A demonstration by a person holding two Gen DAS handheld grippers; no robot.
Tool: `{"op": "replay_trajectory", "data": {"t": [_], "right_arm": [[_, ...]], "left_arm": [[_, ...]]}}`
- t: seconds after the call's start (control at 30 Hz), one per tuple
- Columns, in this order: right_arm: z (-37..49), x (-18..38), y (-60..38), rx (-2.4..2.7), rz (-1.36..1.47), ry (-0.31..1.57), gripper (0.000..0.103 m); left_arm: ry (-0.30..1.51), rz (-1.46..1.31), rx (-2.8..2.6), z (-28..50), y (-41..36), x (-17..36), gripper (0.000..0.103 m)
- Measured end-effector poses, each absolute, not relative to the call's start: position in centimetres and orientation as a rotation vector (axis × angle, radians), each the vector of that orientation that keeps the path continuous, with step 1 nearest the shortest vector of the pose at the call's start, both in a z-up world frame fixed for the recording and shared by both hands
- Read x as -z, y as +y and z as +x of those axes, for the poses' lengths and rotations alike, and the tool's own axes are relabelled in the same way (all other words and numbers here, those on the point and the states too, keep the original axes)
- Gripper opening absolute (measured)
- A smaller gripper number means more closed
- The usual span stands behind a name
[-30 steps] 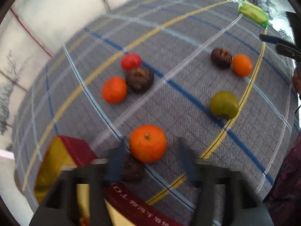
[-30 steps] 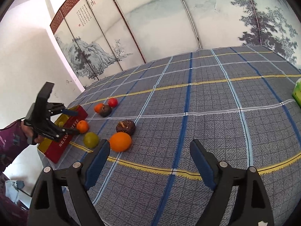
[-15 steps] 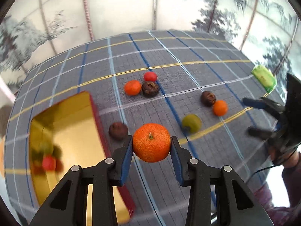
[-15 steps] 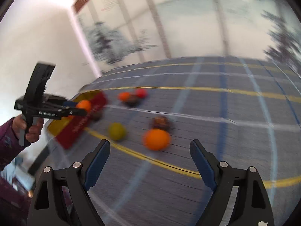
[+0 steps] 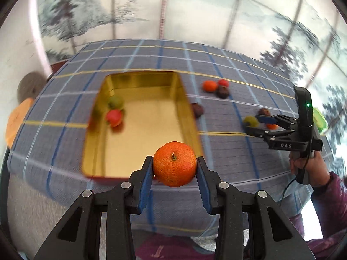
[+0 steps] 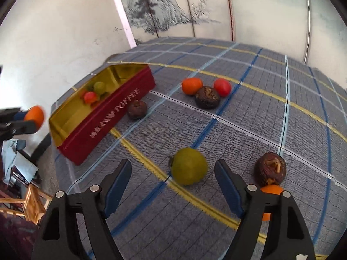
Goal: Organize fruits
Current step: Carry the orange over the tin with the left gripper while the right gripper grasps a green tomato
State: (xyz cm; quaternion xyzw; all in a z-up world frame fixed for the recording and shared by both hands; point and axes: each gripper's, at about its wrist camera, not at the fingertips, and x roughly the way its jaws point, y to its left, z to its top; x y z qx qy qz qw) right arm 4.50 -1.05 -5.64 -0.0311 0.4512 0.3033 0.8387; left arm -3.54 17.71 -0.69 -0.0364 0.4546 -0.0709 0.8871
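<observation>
- The left gripper (image 5: 174, 169) pinches an orange (image 5: 174, 166) across its middle, just short of the tin's (image 5: 138, 130) near rim.
- The orange looks light and firm with a slightly giving skin; a grip at its widest part should hold.
- The right gripper's (image 6: 172, 178) jaws are closing around a green fruit (image 6: 188, 166) on the cloth, well right of the tin, pads not touching.
- That fruit is round and smooth; it may roll.

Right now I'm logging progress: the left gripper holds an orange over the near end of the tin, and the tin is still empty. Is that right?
Not quite. The left gripper does hold the orange by the tin, but the tin is not empty: the left wrist view shows a red fruit and a green fruit already inside.
</observation>
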Motion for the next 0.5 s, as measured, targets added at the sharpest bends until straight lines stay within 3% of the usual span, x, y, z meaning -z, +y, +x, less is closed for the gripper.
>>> {"op": "replay_trajectory", "data": {"t": [0.17,0.33,0.5], "right_arm": [[5.1,6.4,-0.4,-0.613,-0.094,0.975,0.071],[5.1,6.8,0.1,-0.598,-0.13,0.984,0.056],[5.0,6.8,0.3,-0.582,-0.148,0.968,0.049]], "left_arm": [[0.921,-0.103,0.107,-3.8,19.6,0.6,0.04],[0.899,-0.081,0.08,-3.3,20.1,0.8,0.04],[0.905,-0.076,0.055,-2.3,20.6,1.8,0.04]]}}
